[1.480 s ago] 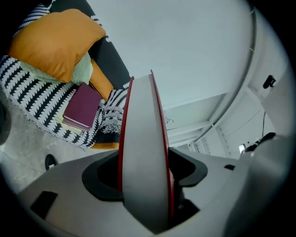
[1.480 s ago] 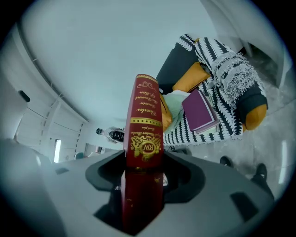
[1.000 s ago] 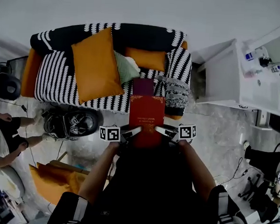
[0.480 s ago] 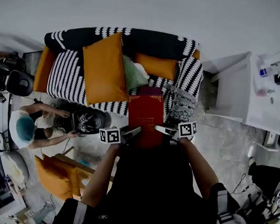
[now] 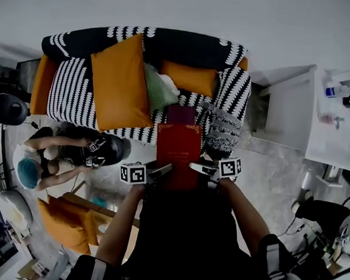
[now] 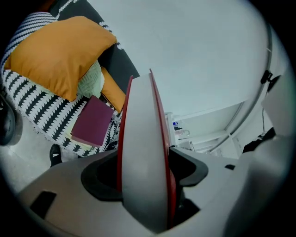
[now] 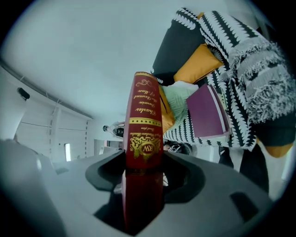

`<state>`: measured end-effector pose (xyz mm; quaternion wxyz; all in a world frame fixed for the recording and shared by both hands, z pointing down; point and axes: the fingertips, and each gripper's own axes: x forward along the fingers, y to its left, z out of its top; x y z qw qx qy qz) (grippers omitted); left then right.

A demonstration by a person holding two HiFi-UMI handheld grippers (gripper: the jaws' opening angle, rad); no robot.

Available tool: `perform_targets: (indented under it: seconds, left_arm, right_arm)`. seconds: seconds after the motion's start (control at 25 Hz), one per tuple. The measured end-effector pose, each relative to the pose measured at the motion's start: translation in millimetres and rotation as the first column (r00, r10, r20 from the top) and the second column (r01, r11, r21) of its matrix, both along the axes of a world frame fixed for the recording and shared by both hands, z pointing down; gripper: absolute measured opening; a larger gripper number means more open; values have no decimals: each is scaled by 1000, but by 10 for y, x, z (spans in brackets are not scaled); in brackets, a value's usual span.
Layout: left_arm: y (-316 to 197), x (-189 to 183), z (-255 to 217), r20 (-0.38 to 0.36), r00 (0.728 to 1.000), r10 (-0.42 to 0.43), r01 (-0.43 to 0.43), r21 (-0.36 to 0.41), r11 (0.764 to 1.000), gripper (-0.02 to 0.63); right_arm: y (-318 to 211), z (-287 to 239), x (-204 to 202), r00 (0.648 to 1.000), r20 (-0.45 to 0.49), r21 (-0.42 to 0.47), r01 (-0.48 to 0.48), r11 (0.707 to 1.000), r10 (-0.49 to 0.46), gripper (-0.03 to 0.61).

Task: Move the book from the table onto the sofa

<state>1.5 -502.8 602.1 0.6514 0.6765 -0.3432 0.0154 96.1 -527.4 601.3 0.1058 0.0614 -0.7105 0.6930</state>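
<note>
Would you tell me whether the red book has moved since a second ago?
Yes: the red book has edged toward the sofa, reaching further alongside its fringed blanket.

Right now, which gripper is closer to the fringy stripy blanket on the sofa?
Right. The right gripper grips the red book close to the fringed striped blanket; the left gripper grips the book's far side, with the book between it and the blanket.

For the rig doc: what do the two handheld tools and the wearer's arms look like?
Left tool and right tool: pale grey moulded bodies, dark recesses at the jaws, each with a white cube bearing black square markers. No cables visible. Forearms bare; dark top, dark shoulder straps with pale bands.
</note>
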Motion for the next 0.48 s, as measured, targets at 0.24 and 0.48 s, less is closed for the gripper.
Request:
perform_targets:
  seconds: [0.24, 0.48]
  left_arm:
    - [-224, 50, 330, -25, 995, 93, -93, -4, 996, 314]
    - [-443, -15, 1084, -4, 984, 177, -177, -2, 984, 328]
  right_arm:
    - [-134, 344, 12, 997, -79, -26, 7, 1000, -9, 250]
    - [-281, 1070, -60, 988, -152, -41, -10, 999, 4, 250]
